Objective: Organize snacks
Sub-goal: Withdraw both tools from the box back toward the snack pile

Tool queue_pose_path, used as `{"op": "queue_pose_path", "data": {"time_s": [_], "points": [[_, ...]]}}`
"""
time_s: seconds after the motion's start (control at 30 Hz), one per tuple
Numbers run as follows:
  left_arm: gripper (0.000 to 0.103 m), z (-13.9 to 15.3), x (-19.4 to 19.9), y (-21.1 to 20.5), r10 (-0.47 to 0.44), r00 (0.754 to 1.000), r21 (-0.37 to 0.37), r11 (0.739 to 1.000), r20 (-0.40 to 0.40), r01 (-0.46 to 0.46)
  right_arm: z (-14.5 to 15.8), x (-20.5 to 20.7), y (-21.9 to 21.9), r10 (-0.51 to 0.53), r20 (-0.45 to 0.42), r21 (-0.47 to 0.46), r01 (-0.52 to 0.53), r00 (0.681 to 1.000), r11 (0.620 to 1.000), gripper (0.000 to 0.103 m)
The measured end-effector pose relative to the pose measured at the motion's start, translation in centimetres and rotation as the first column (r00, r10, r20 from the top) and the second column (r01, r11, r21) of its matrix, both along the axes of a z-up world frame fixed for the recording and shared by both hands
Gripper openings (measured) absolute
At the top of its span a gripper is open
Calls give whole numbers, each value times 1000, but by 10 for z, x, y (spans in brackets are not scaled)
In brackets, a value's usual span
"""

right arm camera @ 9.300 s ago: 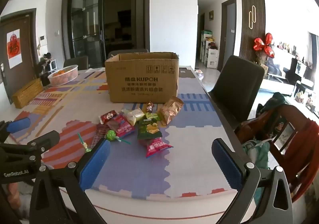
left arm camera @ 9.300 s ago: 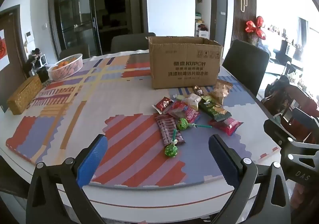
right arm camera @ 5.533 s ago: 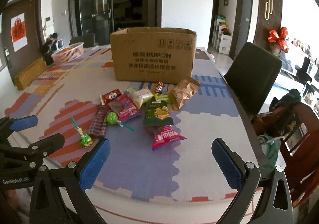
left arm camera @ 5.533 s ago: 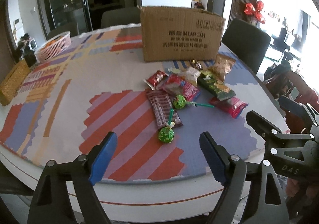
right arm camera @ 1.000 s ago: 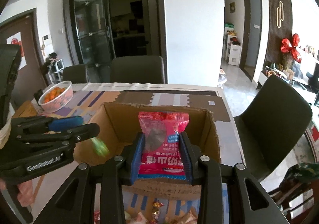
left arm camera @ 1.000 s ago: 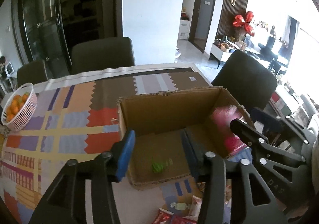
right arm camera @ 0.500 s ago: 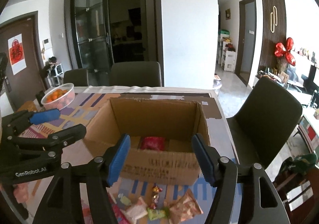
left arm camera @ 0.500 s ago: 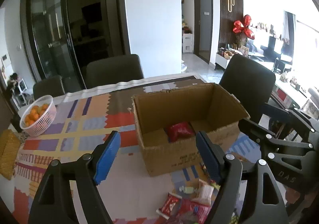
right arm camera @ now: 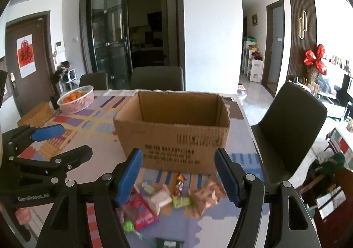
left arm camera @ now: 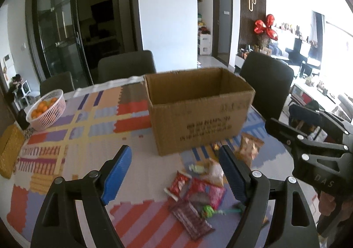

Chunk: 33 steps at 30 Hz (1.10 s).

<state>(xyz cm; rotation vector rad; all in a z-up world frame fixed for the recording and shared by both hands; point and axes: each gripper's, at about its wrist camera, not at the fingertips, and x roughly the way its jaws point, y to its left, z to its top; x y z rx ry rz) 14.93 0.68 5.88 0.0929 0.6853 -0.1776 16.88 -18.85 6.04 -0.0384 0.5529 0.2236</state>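
Both claws open, empty; snack pile [left arm camera: 205, 186] lies below my left gripper [left arm camera: 174, 173], nearer than right gripper [right arm camera: 178, 175]

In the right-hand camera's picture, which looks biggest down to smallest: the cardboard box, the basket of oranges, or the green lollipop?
1. Cardboard box, by far the largest.
2. Basket of oranges; it sits farther back, so it may look smaller than it is.
3. Green lollipop, smallest, though nearest the camera.
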Motion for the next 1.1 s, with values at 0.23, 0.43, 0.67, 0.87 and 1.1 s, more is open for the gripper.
{"op": "queue_pose_path", "data": {"time_s": [0.23,0.43,0.67,0.87,1.1], "points": [[83,-21,-31,-2,0,999,-2,1000,-45,0,-14,-28,-1,-9,-28,-7,9,1000,1000,68],[83,-45,-44,-2,3,993,-29,1000,-116,-6,-36,-43,-1,1,-93,-6,-2,996,1000,68],[83,-75,-50,-1,15,979,-34,999,-203,-22,-70,-49,-1,7,-206,-3,-8,978,1000,68],[83,-100,-48,-3,20,963,-24,999,-268,-28,-96,-53,2,9,-284,-13,-13,959,1000,68],[83,-127,-39,-5,32,941,-11,999,-336,-37,-122,-53,3,2,-365,-11,-7,931,1000,68]]}}
